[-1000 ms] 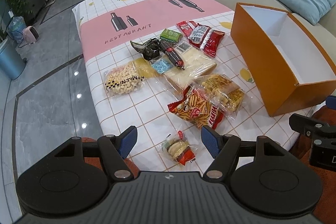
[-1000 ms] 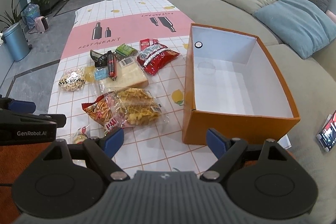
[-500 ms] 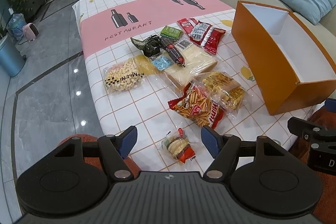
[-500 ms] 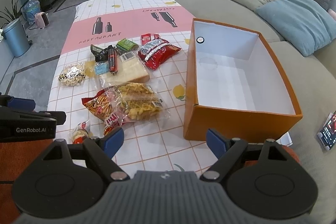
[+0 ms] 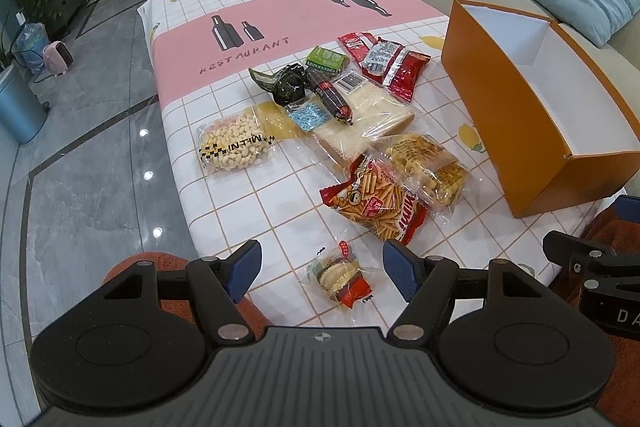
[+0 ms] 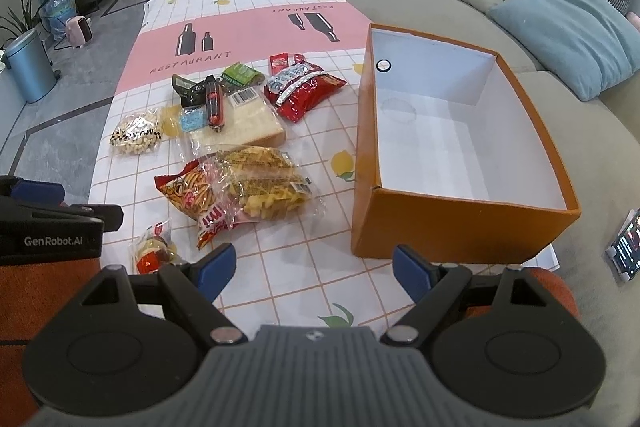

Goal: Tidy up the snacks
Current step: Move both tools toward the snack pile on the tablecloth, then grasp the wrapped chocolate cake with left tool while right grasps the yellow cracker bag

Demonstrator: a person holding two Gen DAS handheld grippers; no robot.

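Nearest the cameras, the left tongs and right tongs hover with jaws spread wide, gripping nothing. Between the left tongs' blue pads, on the counter, lies a small wrapped burger-shaped snack. Beyond it the red bag of stick crackers overlaps a clear pack of yellow biscuits; farther on sit sliced bread, a dark sausage, peanuts and a red packet. The orange box, beside them, is empty, so sorting seems not yet begun; every snack remains outside.
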